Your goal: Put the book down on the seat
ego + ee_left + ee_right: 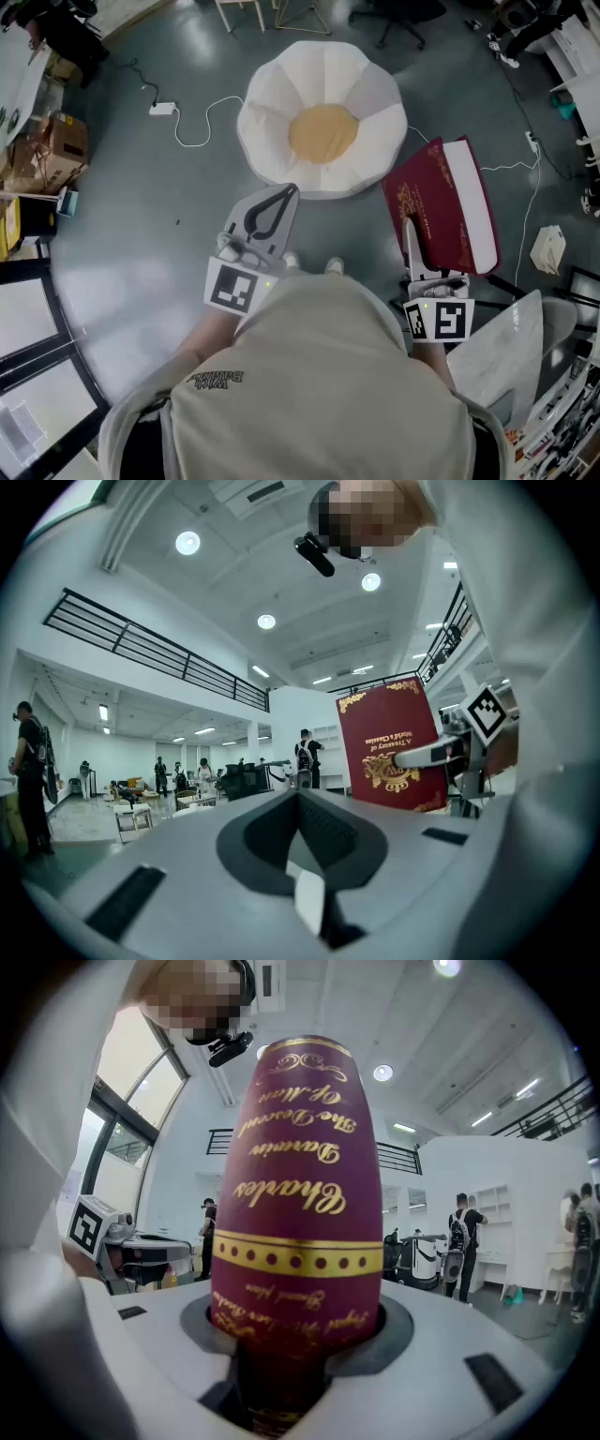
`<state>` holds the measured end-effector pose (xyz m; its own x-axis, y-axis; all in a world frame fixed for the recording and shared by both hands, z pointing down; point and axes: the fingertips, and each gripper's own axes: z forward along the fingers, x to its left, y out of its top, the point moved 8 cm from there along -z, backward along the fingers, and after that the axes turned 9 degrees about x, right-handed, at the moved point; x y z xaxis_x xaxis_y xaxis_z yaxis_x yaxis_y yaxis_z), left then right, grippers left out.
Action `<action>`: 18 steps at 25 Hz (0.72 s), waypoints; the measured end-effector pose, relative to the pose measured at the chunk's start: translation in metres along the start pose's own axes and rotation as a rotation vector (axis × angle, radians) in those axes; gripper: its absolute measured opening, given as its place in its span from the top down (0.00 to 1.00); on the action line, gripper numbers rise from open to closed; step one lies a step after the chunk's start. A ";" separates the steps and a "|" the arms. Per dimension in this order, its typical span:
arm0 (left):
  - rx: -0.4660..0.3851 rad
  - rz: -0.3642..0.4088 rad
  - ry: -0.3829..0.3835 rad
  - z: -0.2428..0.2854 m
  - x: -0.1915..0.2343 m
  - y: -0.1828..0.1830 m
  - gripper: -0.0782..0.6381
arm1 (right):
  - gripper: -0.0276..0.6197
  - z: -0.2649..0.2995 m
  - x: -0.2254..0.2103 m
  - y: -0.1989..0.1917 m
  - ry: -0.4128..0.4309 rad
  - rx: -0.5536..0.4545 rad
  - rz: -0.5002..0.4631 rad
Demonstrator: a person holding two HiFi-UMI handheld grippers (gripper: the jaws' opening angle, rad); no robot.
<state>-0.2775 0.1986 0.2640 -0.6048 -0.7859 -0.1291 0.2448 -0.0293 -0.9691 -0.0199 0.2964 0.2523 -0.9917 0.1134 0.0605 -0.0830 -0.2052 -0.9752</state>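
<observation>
The seat is a white flower-shaped floor cushion with a yellow centre, lying on the grey floor ahead of me. My right gripper is shut on a dark red book with gold lettering, held above the floor to the right of the seat. The book's spine fills the right gripper view, wedged between the jaws. From the left gripper view the book's cover stands upright at the right. My left gripper hovers near the seat's front edge, jaws together with nothing in them.
A white cable and power adapter lie left of the seat. Cardboard boxes stand at the far left. A pale marble-topped table is close on my right, and a crumpled white bag lies beyond it. Several people stand far off.
</observation>
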 end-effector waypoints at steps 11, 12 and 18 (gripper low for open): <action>0.016 -0.041 -0.018 0.015 -0.013 0.004 0.88 | 0.60 -0.008 -0.025 -0.003 -0.003 -0.010 0.037; 0.016 -0.042 -0.021 0.016 -0.016 0.004 0.88 | 0.60 -0.009 -0.026 -0.004 -0.002 -0.008 0.035; 0.028 -0.038 -0.044 0.026 -0.036 0.006 0.88 | 0.60 -0.019 -0.040 -0.010 0.006 -0.004 0.026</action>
<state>-0.2346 0.2100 0.2688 -0.5803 -0.8103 -0.0821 0.2438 -0.0767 -0.9668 0.0225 0.3122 0.2552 -0.9929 0.1141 0.0334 -0.0564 -0.2040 -0.9774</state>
